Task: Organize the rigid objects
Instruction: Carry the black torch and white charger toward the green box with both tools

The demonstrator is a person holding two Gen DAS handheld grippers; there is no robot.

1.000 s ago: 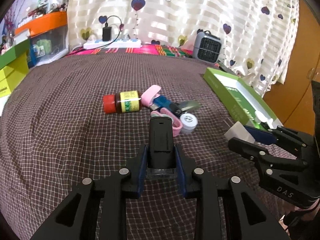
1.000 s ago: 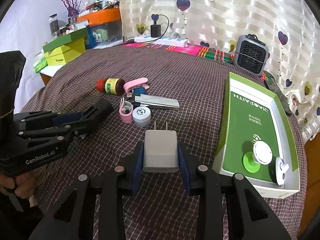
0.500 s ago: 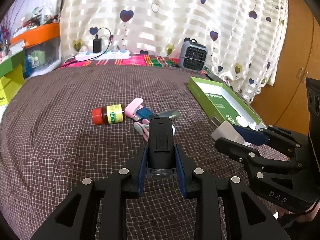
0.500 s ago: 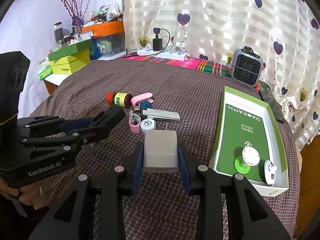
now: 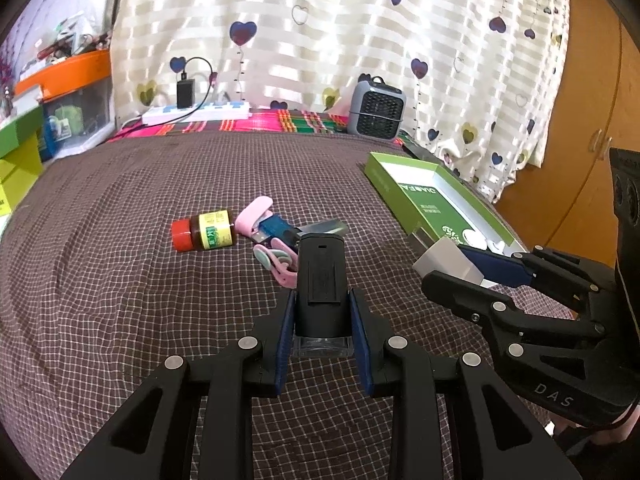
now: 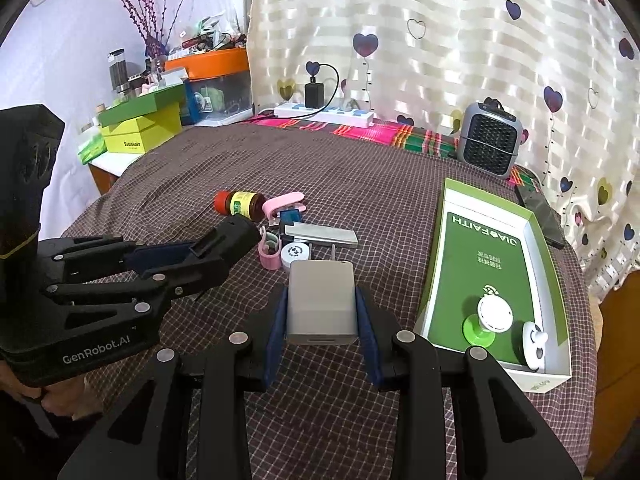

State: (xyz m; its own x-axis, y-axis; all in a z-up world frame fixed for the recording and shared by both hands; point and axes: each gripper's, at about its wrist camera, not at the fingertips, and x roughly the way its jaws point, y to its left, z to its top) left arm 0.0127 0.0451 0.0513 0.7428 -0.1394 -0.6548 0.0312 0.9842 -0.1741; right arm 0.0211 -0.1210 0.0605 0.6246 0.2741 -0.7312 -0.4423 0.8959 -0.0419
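Left tool [image 5: 322,320] clamped on a black rectangular device [image 5: 321,280], matte black with a ribbed panel on top and a clear base between the blue pads, held up off the cloth. Right tool [image 6: 321,312] clamped on a white USB wall charger [image 6: 321,300], boxy grey-white body, two metal prongs pointing away, also off the surface.

Past both tools, mid-surface pile: brown bottle [image 5: 204,233] lying on its side, red cap, yellow-green label; pink clip [image 6: 282,204] touching it; blue item [image 6: 289,216]; flat silver metal bar [image 6: 322,235]; small white round tin [image 6: 295,255]; pink holder [image 6: 269,251] just beside the tin.

Right side: open green box [image 6: 538,248], white walls, green insert, with a white-and-green suction knob [image 6: 490,316] and a small white piece [image 6: 534,344] at its near end.

All on a brown checked cloth [image 6: 380,184]. Far edge: grey mini heater [image 6: 490,142], white power strip [image 6: 320,112].
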